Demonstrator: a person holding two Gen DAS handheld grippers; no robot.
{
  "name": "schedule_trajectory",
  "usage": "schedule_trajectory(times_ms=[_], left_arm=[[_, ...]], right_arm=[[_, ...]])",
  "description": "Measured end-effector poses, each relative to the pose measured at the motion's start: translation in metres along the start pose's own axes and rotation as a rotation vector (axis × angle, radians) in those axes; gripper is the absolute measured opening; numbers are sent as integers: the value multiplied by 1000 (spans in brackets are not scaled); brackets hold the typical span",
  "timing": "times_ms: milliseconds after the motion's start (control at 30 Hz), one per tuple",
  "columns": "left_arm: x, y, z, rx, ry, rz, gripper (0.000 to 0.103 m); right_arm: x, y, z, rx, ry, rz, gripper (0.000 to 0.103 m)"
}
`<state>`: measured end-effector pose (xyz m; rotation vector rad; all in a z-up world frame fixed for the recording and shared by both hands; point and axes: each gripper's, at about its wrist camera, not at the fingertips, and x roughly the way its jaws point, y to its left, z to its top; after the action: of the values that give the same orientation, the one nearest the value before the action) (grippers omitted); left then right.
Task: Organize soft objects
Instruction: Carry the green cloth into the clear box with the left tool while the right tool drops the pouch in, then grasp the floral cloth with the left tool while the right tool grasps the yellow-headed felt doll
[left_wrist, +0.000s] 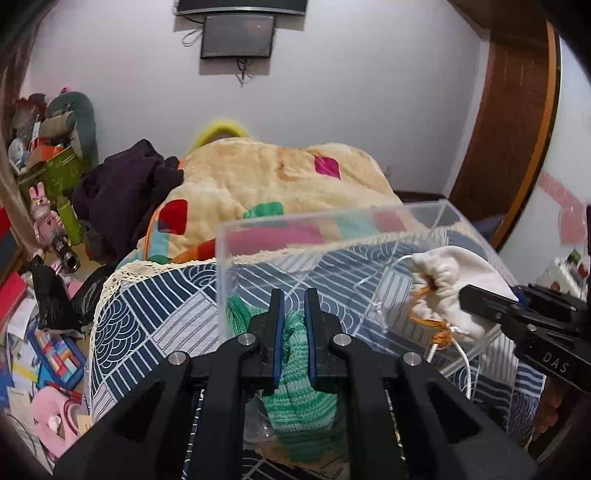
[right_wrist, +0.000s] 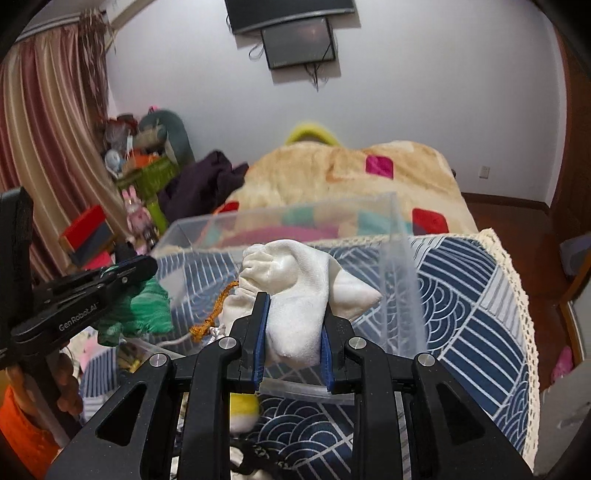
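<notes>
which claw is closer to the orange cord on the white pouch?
Right. The right claw is shut on the white pouch, with its orange cord hanging just left of the claw. The left claw grips the green knit piece, farther left of the cord.

A plain white wall (right_wrist: 424, 96) carries a dark wall-mounted screen (right_wrist: 298, 43) with dangling cables. Striped pink-and-cream curtains (right_wrist: 48, 155) hang at the left, probably over a window. A brown wooden door (left_wrist: 513, 122) stands right. Cluttered toys and boxes (left_wrist: 44, 147) crowd the left corner beside the bed's cream patchwork blanket (right_wrist: 369, 173).
</notes>
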<state>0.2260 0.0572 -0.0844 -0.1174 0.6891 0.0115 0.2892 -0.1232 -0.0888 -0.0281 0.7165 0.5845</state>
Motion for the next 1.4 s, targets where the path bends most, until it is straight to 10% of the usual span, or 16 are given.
schedule_trajectory(times_ms=[233, 800, 1167, 1400], left_arm=[[3, -4, -6, 33, 40, 9, 16], [-70, -14, -22, 123, -90, 15, 86], [-43, 3, -63, 24, 66, -39, 88], [-26, 9, -71, -36, 109, -90, 62]], right_arm=[[-2, 7, -6, -58, 12, -17, 30], [-70, 15, -16, -85, -135, 17, 63], [-35, 28, -52, -122, 9, 70, 63], [-2, 30, -51, -92, 86, 102, 61]])
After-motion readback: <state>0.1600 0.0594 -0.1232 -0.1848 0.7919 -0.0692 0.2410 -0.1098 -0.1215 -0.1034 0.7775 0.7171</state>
